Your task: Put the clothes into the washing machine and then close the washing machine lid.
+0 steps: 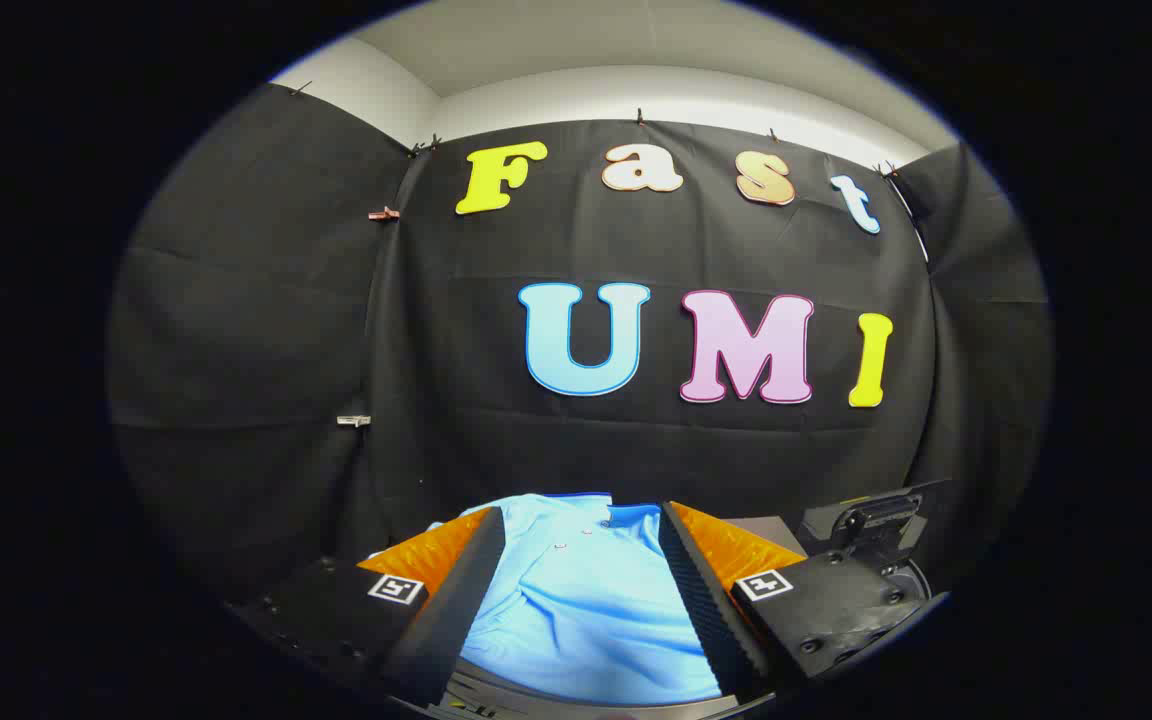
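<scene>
A light blue shirt (586,600) with a collar and small buttons lies spread out just ahead of my gripper (581,515) and runs on between its fingers. The fingers stand wide apart on either side of the cloth and do not press on it, so the gripper is open. To the right of the right finger sits a dark machine part (876,520) with a raised, hinged-looking piece, and a curved rim (914,585) shows below it. I take it for the washing machine; most of it is hidden behind the finger.
A grey surface (771,530) shows between the shirt and the dark machine part. Black cloth walls close the booth behind and on both sides, a short way beyond the shirt.
</scene>
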Motion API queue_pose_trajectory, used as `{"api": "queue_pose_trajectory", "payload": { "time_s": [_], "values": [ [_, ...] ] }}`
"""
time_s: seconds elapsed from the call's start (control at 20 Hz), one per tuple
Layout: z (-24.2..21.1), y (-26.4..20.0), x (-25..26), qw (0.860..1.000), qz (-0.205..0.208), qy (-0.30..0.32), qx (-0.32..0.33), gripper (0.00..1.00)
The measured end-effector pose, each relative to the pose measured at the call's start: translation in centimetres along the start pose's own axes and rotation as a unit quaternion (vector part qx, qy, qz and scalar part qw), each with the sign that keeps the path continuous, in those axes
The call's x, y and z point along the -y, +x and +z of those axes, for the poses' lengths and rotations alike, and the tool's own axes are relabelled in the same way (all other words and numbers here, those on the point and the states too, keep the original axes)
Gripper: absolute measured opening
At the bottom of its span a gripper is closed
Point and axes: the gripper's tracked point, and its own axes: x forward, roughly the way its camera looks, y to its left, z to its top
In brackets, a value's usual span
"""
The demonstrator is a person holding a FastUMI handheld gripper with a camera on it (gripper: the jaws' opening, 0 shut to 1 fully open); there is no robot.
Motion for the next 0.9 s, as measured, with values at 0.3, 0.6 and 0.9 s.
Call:
{"api": "queue_pose_trajectory", "payload": {
  "time_s": [0.3, 0.6, 0.9],
  "values": [
    [0.0, -0.2, -0.3, 1.000, 0.007, -0.008, 0.004, 0.97],
    [-0.1, -0.3, -1.1, 1.000, 0.015, -0.012, 0.004, 0.97],
    [-0.2, 0.4, -1.2, 1.000, 0.024, -0.008, -0.004, 0.97]
  ]
}}
